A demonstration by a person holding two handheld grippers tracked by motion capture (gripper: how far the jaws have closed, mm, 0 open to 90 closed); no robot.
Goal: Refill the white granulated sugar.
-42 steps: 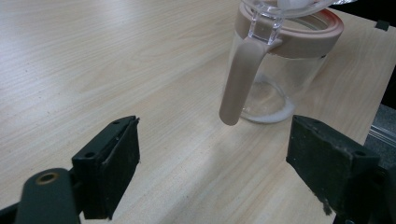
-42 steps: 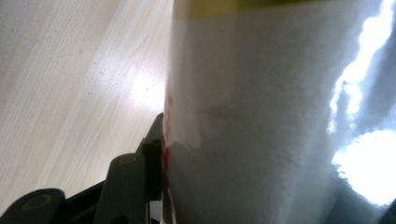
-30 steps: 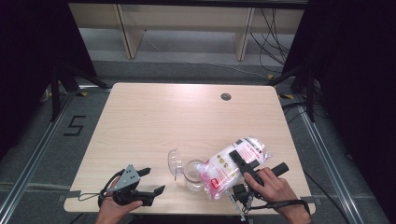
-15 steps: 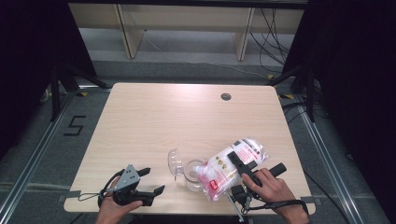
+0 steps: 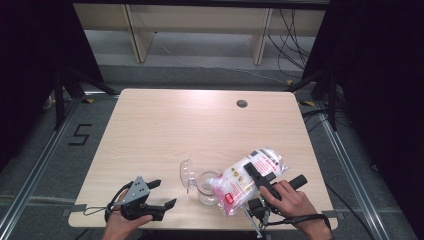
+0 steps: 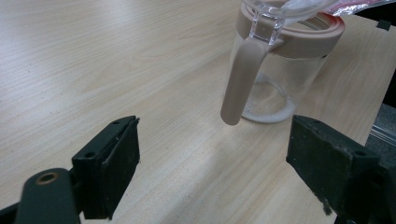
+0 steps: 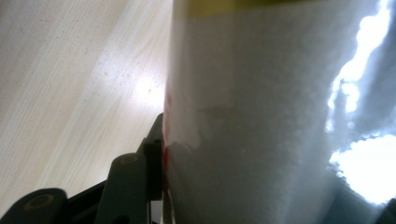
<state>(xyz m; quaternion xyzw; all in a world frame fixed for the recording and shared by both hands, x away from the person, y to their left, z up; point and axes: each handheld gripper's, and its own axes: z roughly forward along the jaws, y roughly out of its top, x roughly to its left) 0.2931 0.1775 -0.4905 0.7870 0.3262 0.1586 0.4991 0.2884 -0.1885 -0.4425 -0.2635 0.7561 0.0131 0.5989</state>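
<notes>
My right claw (image 5: 256, 176) is clamped on the bag (image 5: 247, 177), tilting its mouth over the open jar (image 5: 206, 186) at the near edge of the surface (image 5: 200, 125), apparently for pouring. My left claw (image 5: 161, 194) rests wide open and empty, left of the jar.

1 jar (image 5: 206, 184), 1 bag (image 5: 247, 177), 2 hand-held grippers: left (image 5: 160, 194), right (image 5: 256, 172).
</notes>
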